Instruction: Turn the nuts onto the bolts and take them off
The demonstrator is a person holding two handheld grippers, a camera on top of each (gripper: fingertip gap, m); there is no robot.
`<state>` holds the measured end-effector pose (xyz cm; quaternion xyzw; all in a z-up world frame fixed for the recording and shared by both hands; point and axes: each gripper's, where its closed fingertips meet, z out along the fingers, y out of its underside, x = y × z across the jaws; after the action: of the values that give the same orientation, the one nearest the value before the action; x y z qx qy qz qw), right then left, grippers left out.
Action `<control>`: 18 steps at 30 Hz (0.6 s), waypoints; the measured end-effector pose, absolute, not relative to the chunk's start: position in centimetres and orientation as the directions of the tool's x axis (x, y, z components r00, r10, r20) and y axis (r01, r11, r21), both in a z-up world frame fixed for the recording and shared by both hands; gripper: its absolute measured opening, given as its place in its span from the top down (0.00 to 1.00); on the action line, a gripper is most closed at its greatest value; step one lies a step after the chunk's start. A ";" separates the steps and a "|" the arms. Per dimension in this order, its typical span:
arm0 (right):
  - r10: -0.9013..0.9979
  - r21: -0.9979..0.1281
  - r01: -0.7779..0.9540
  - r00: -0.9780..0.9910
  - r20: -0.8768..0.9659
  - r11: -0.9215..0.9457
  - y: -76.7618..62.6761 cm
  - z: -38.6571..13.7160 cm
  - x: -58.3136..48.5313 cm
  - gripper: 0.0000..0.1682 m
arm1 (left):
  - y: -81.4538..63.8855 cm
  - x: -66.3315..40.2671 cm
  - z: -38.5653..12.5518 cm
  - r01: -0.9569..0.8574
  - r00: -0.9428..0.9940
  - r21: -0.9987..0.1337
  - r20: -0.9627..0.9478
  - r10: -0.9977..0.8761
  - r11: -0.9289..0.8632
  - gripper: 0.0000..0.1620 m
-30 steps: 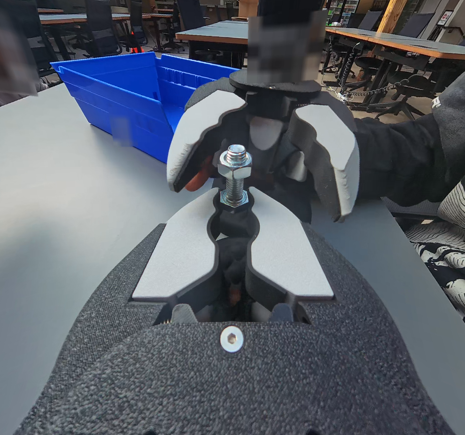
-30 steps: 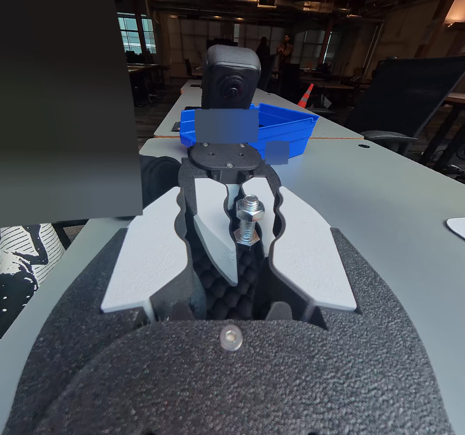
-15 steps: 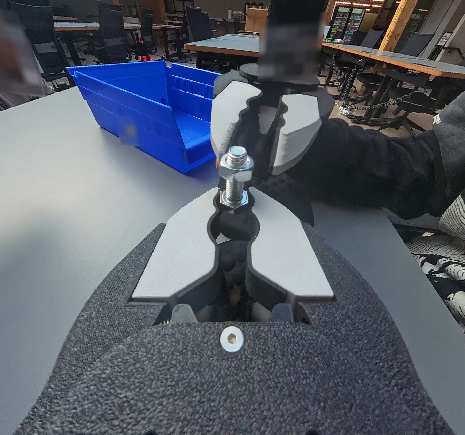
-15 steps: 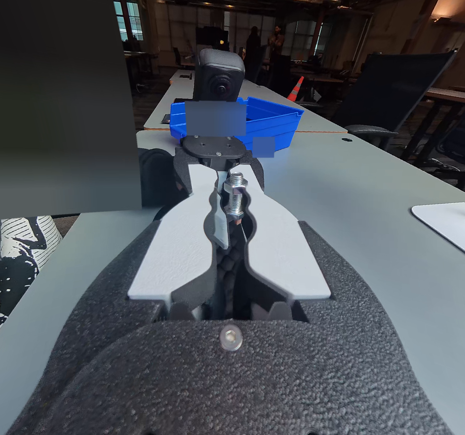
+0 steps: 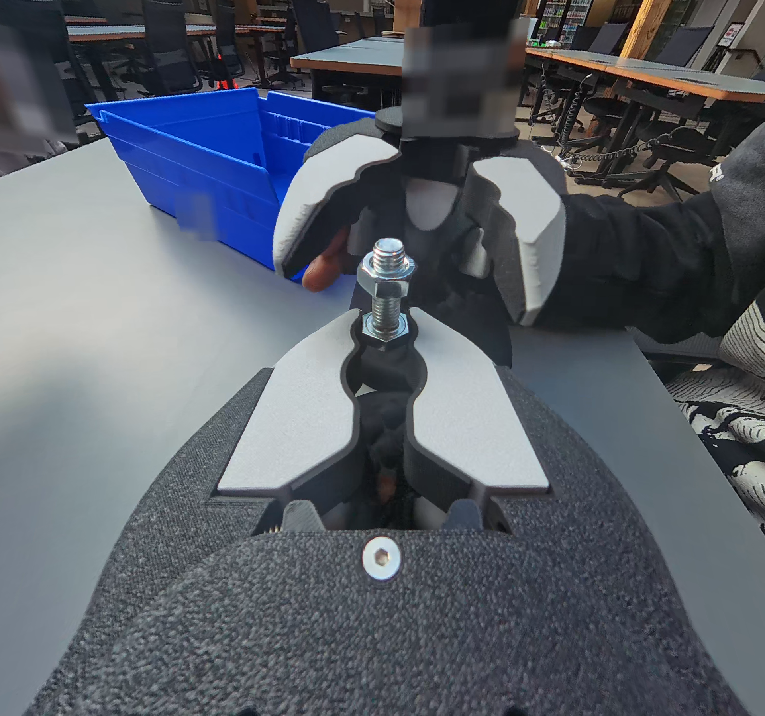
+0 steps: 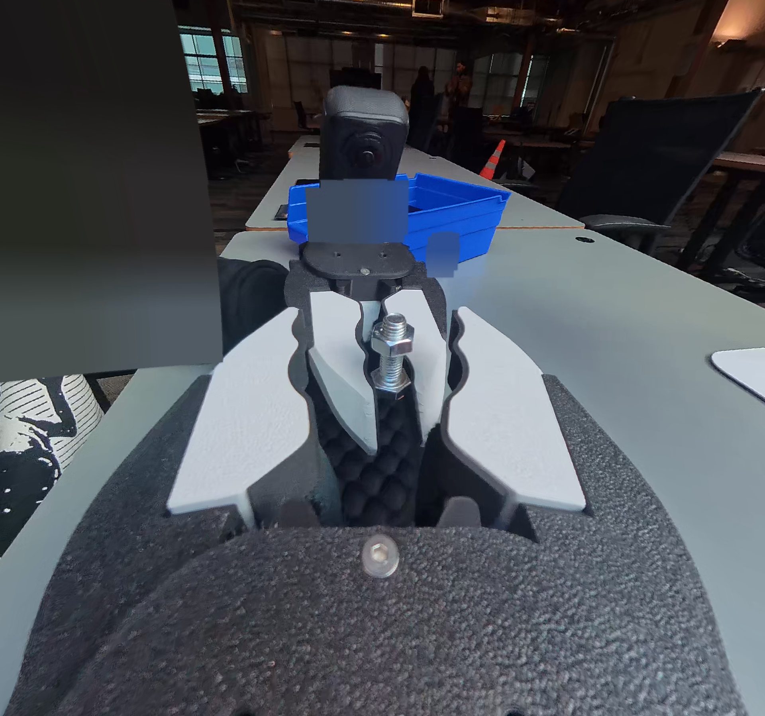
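1. Grey table (image 5: 124,323) under an office of desks; blue bin (image 5: 198,166) sits beyond-left of both tongs.
2. Left gripper (image 5: 385,334) clamps the bolt (image 5: 386,315) head, stem upright, likely steadying it for turning.
3. Hex nut (image 5: 386,278) sits near the tip.
4. Right gripper (image 6: 374,369) stands spread around it, untouching.

2 facing wrist cameras, shared bolt (image 5: 385,282)

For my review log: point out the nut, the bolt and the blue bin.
nut (image 5: 386,278), left wrist view, on its front hex face.
bolt (image 5: 385,315), left wrist view, on the bare thread below the nut.
blue bin (image 5: 194,166), left wrist view, on its long outer wall.
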<state>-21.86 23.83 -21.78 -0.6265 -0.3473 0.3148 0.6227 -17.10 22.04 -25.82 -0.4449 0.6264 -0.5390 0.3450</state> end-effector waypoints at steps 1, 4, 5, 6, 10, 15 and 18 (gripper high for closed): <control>0.832 -0.998 0.054 0.553 0.041 0.013 23.8 -22.0 -22.3 0.59 | 22.0 -17.1 -25.9 -0.187 -0.370 -0.982 0.047 -0.928 0.025 0.90; 0.846 -0.997 0.070 0.531 0.049 0.014 23.6 -22.5 -23.1 0.59 | 22.0 -17.1 -25.9 -0.190 -0.372 -0.982 0.051 -0.927 0.022 0.90; 0.850 -0.997 0.071 0.525 0.048 0.013 23.6 -22.5 -23.3 0.59 | 22.0 -17.1 -25.9 -0.190 -0.371 -0.981 0.051 -0.927 0.022 0.89; 0.853 -0.997 0.073 0.520 0.049 0.013 23.5 -22.6 -23.4 0.60 | 22.0 -17.1 -25.9 -0.192 -0.373 -0.981 0.052 -0.927 0.023 0.90; 0.851 -0.997 0.070 0.522 0.056 0.023 23.5 -22.4 -23.3 0.63 | 22.1 -17.0 -25.9 -0.192 -0.362 -0.981 0.052 -0.931 0.020 0.90; 0.832 -0.997 0.075 0.551 0.059 0.021 23.6 -22.1 -22.1 0.71 | 22.4 -17.1 -25.7 -0.179 -0.351 -0.984 0.062 -0.934 0.002 0.90; 0.821 -0.996 0.084 0.567 0.064 0.019 23.6 -21.9 -21.2 0.78 | 22.6 -17.1 -25.5 -0.170 -0.346 -0.985 0.070 -0.936 -0.011 0.90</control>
<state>-21.21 23.62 -21.94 -0.6337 -0.3571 0.2979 0.6182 -17.13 22.56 -25.47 -0.4531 0.6102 -0.5481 0.3492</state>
